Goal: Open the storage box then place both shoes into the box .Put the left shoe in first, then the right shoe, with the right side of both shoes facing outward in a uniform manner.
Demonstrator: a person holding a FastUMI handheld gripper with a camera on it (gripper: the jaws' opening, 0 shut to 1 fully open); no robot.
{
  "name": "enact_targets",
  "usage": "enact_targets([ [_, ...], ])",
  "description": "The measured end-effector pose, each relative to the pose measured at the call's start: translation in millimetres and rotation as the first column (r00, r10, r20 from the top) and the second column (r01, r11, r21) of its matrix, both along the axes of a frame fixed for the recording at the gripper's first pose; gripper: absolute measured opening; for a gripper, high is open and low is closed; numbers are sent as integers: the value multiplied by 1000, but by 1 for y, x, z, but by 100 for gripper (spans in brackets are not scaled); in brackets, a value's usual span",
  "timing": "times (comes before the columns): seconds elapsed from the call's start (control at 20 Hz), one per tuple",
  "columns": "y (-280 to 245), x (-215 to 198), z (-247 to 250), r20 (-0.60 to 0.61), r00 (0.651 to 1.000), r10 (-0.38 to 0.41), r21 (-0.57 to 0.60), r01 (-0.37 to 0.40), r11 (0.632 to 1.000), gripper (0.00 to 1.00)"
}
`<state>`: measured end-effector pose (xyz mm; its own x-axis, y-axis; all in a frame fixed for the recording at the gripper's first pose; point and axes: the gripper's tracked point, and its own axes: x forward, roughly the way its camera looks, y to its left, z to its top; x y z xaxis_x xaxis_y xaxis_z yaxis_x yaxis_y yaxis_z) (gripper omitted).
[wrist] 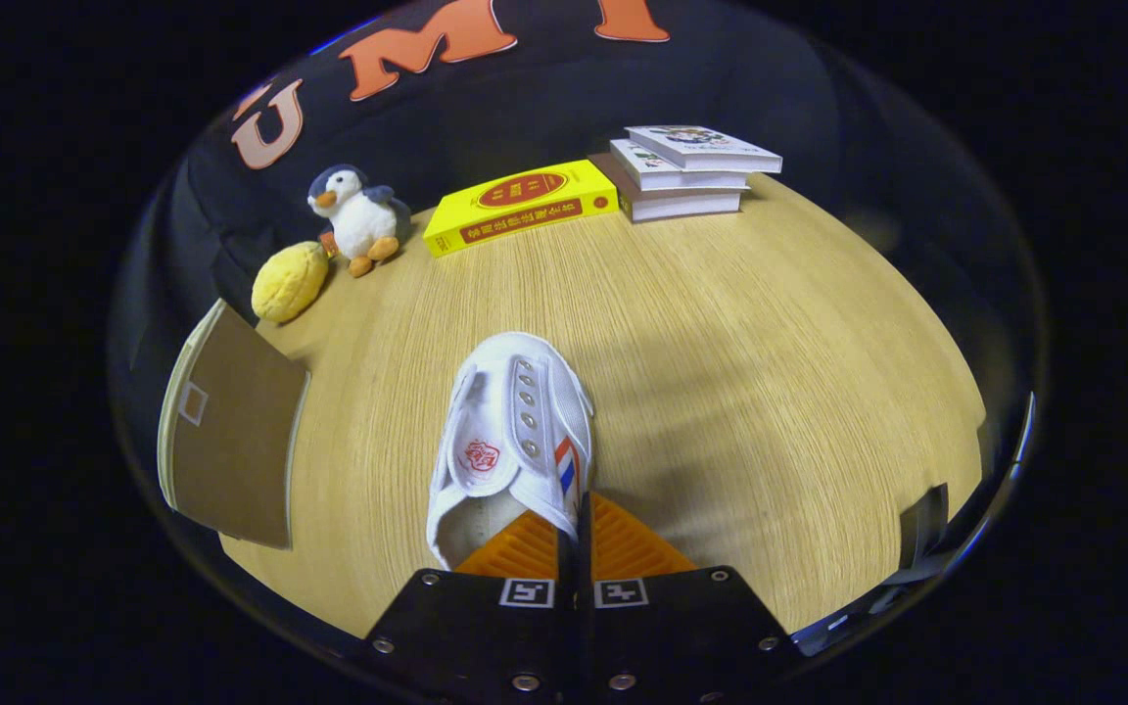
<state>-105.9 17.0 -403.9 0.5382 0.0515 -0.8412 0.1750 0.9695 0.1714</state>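
My hand-held gripper (579, 534): its two fingers are pressed close together, pinching the right side wall of the white shoe (510, 431) near the heel.
Where the shoe is: on the wooden surface (750, 333), toe pointing away from me, heel right at my fingers.
How it will handle: I think it is light and soft cloth. The thin side may bend or slip, so I would move slowly.
Best place to hold: the side edge by the heel, where I am now.
The box: a brown flap (231, 431) is off to the left; I think it is the storage box.
Count: one shoe, one penguin toy (358, 217), one yellow soft toy (290, 282), one yellow book (520, 206), three stacked books (686, 171).
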Motion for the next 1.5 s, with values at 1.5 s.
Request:
enact_targets([
  [1.5, 11, 46, -3, 71, 992, 106, -103, -98, 990, 1],
])
